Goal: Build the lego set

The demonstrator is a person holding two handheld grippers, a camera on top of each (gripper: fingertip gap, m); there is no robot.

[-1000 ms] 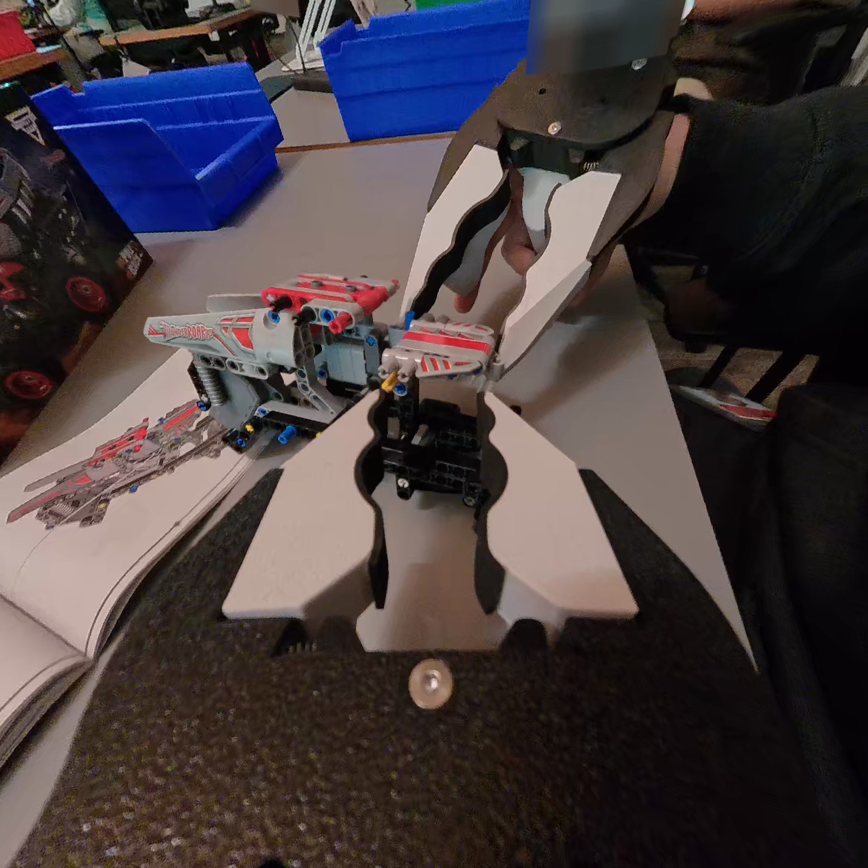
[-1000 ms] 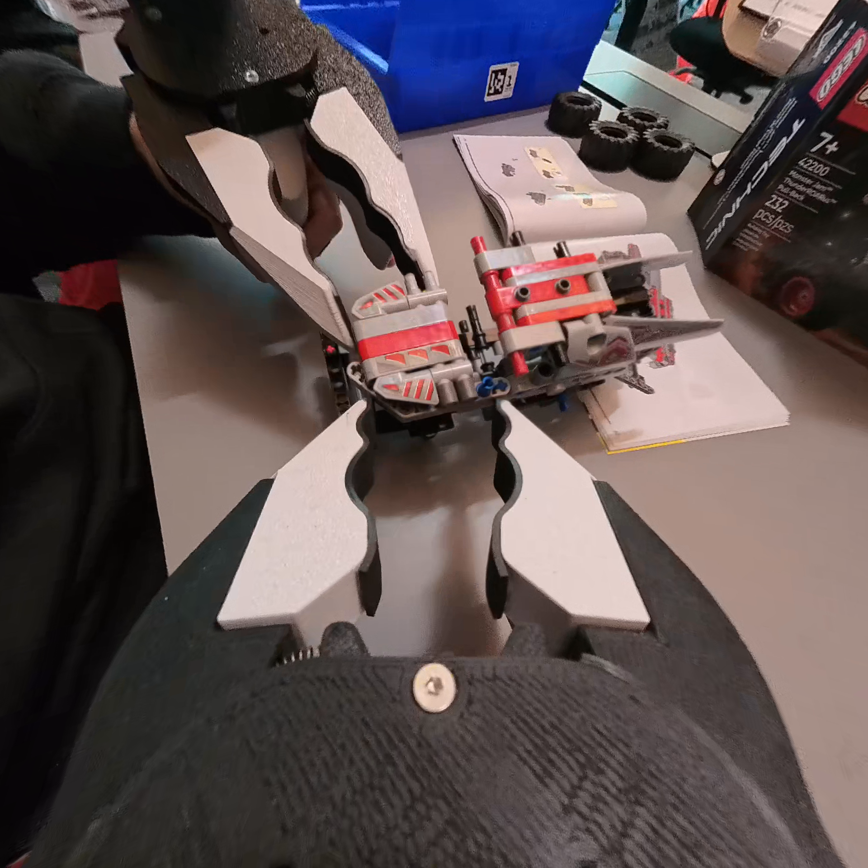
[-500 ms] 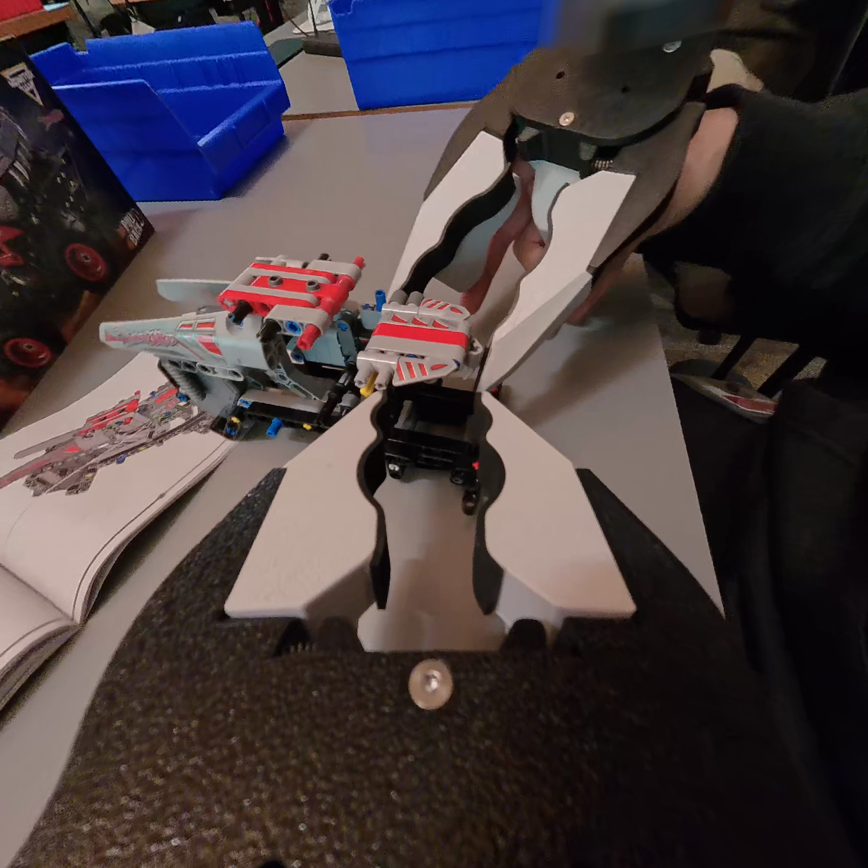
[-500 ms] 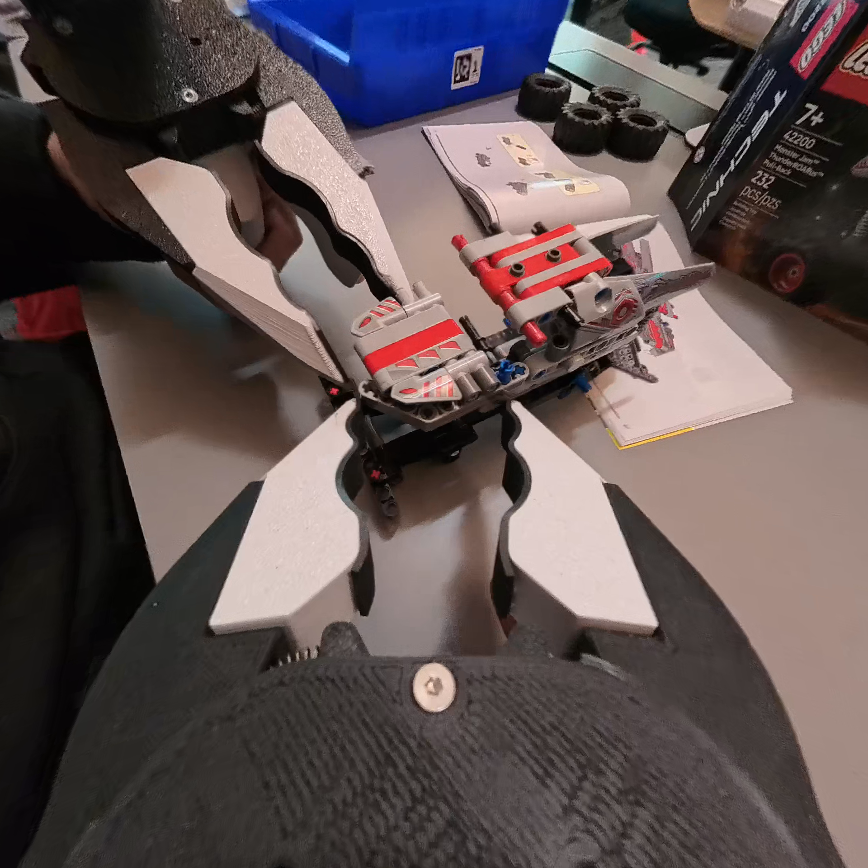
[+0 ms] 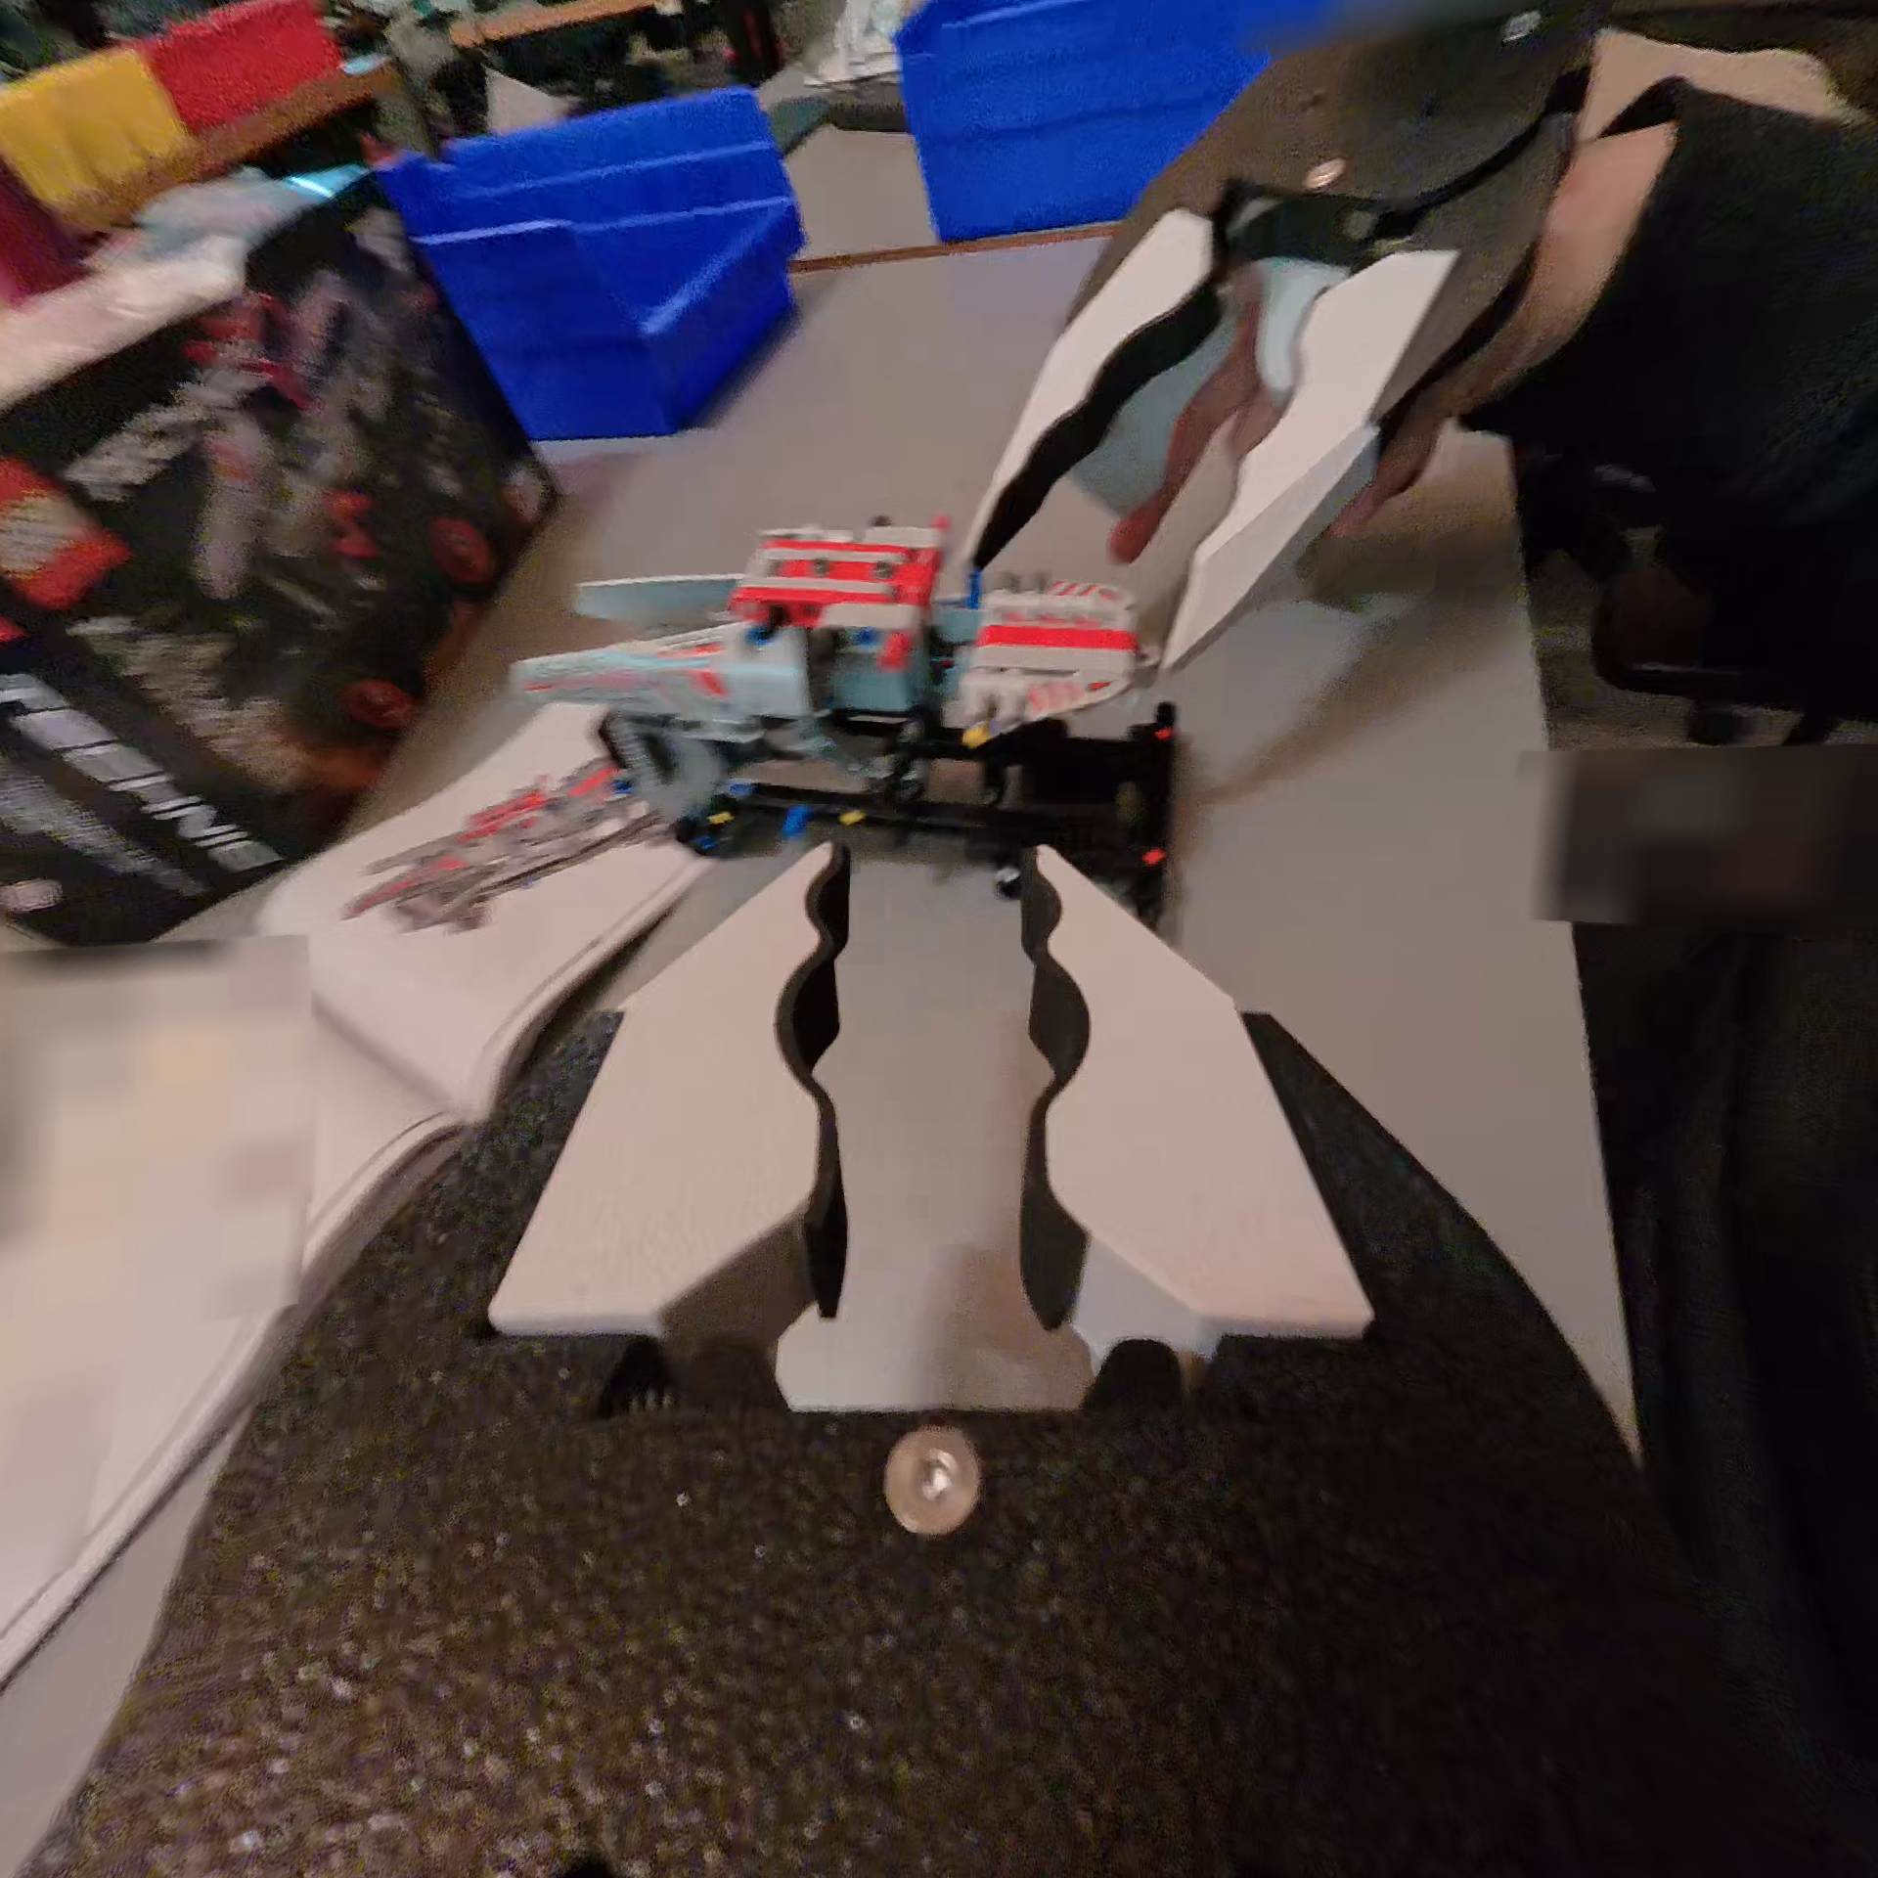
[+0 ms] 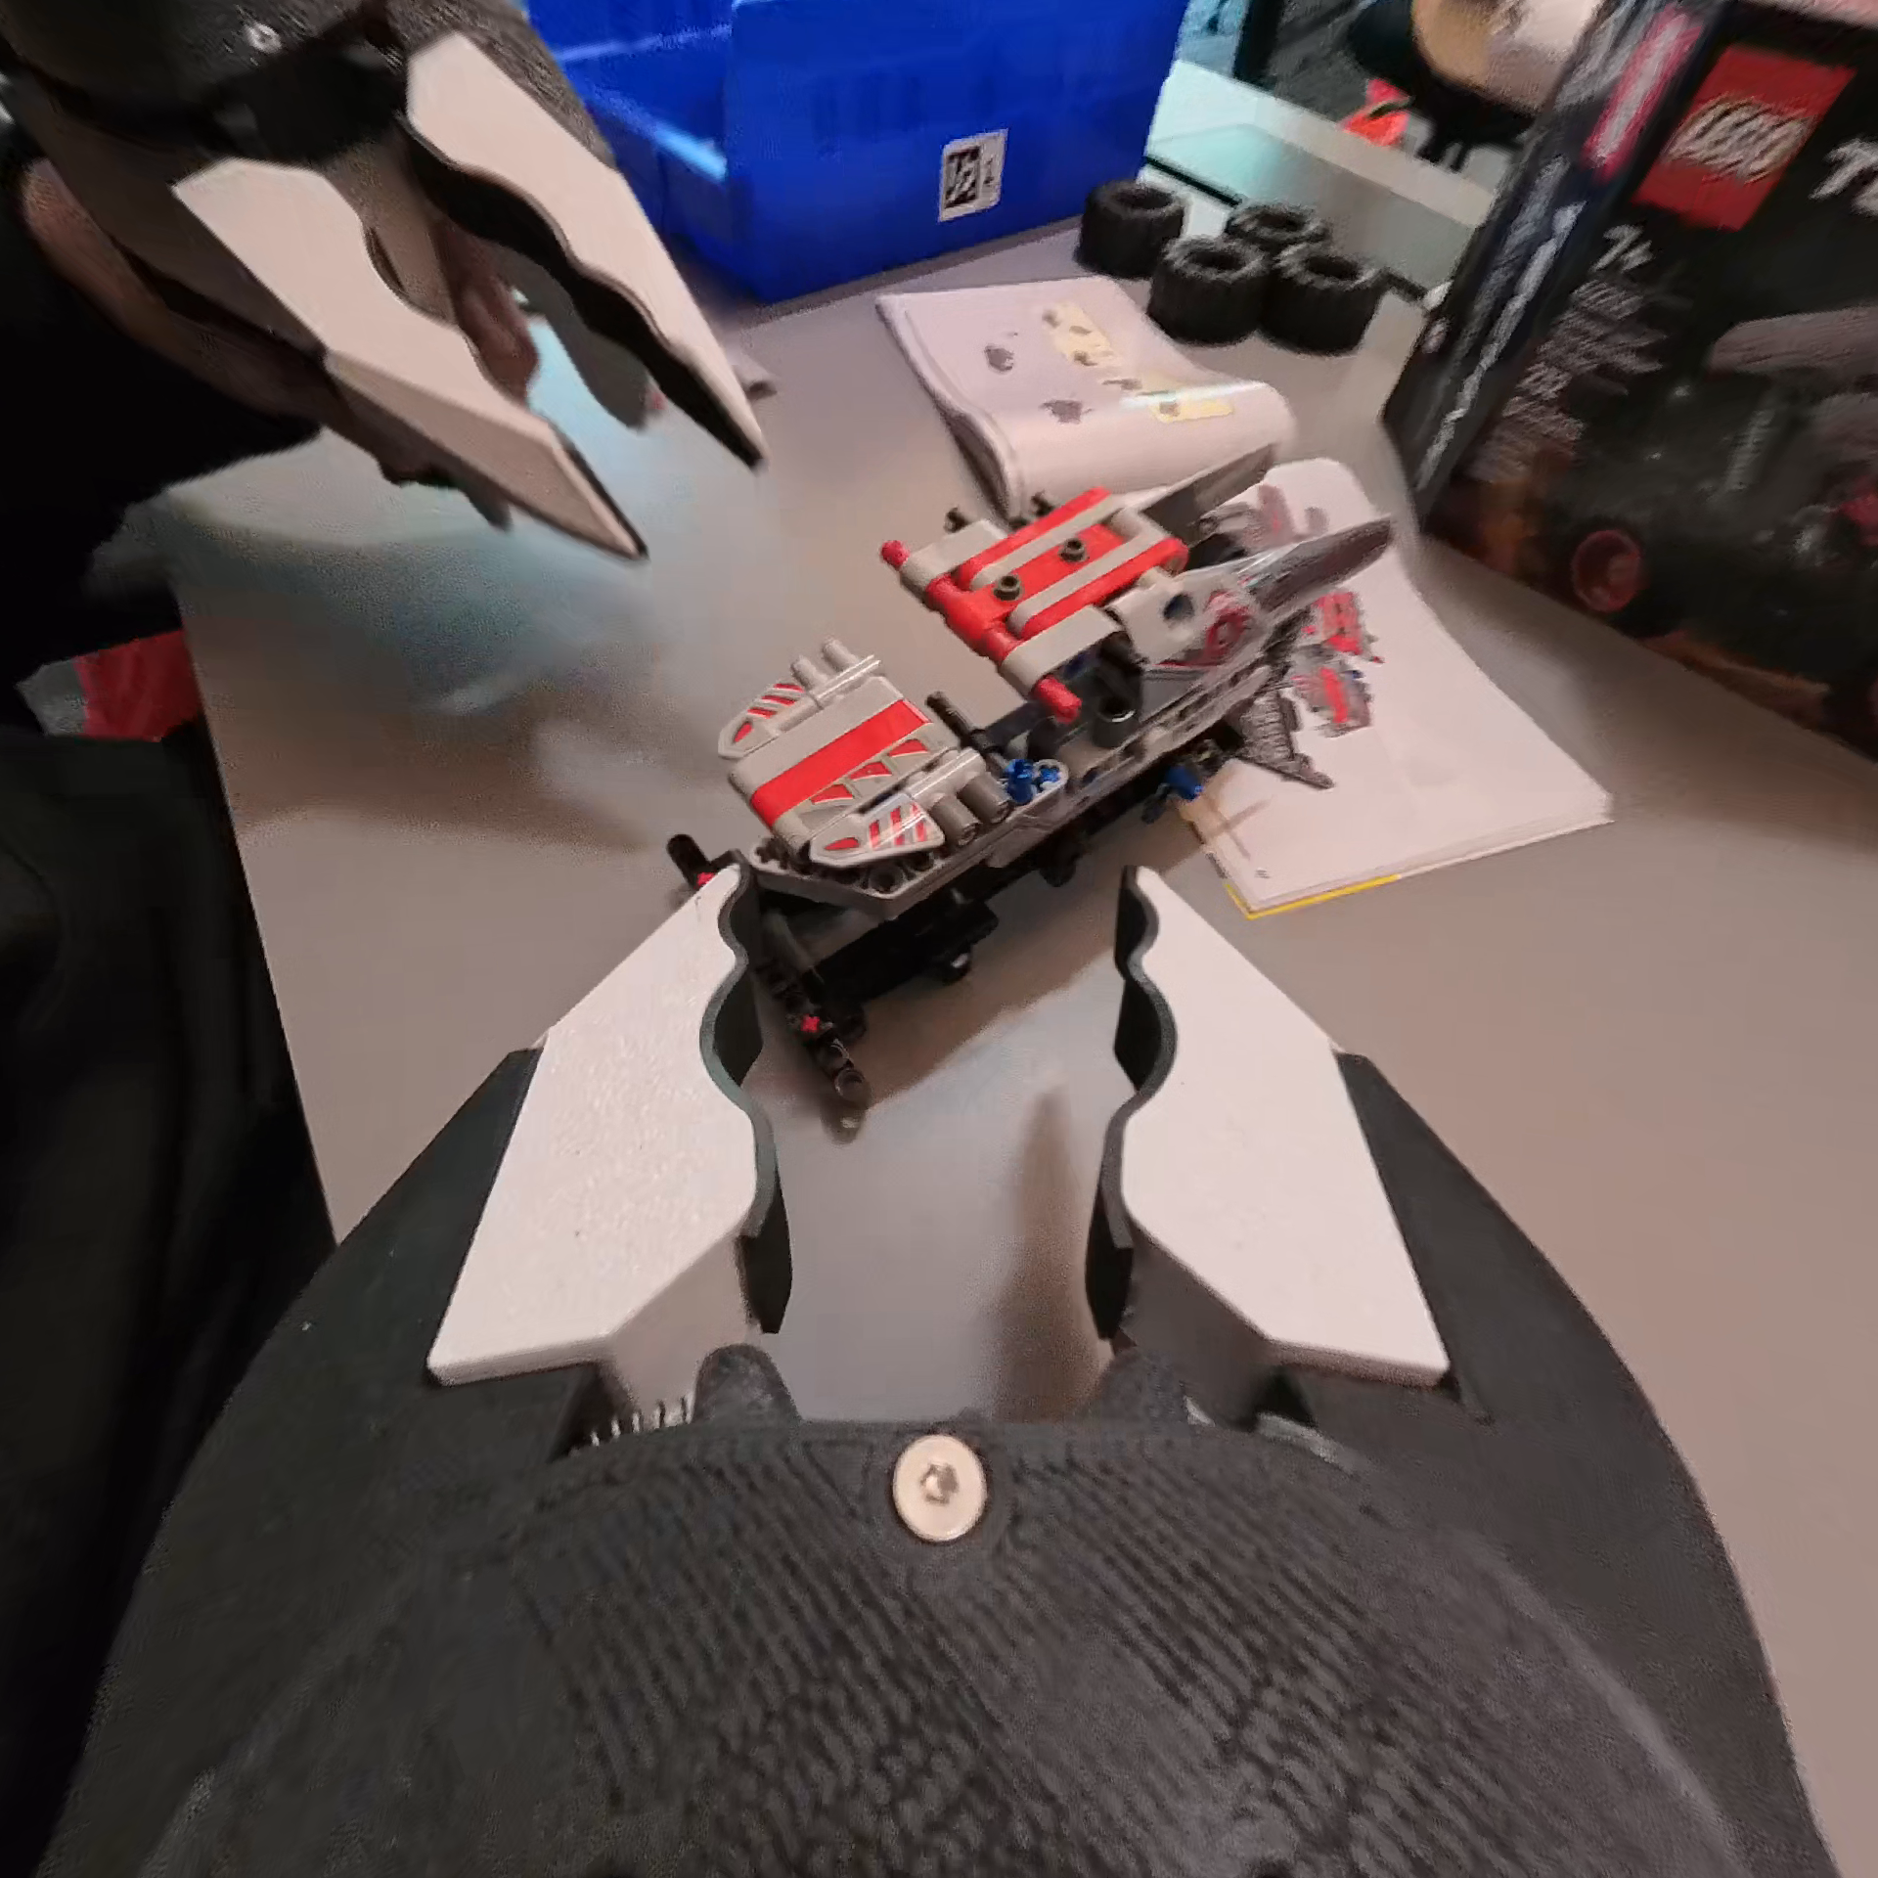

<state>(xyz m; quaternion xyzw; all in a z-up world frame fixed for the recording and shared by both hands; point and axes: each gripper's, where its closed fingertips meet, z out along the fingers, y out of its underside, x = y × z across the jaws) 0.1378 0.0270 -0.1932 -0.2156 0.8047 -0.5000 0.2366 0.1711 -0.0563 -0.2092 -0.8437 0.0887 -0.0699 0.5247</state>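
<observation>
The partly built Lego model [image 5: 864,691], grey and red panels on a black chassis, rests on the grey table [image 5: 1372,1067] with its pointed nose on the open instruction booklet [image 5: 457,965]. My left gripper [image 5: 935,874] is open and empty, just short of the model's side. In the right wrist view it hovers above the table at the upper left [image 6: 691,503], clear of the model [image 6: 965,752]. My right gripper [image 6: 935,894] is wide open, its fingertips either side of the black rear end without clamping it. It also shows in the left wrist view [image 5: 1077,600].
The Lego box [image 6: 1677,356] stands beyond the booklet [image 6: 1423,772]. Several black tyres [image 6: 1219,274] and a second booklet [image 6: 1098,396] lie near a blue bin [image 6: 864,132]. Two blue bins [image 5: 610,274] sit at the back. The table edge [image 5: 1565,965] runs beside a person's dark clothing.
My left gripper has lifted off the model and drawn back. My right gripper has opened wider and pulled back. The model has swung round and now sits free on the table.
</observation>
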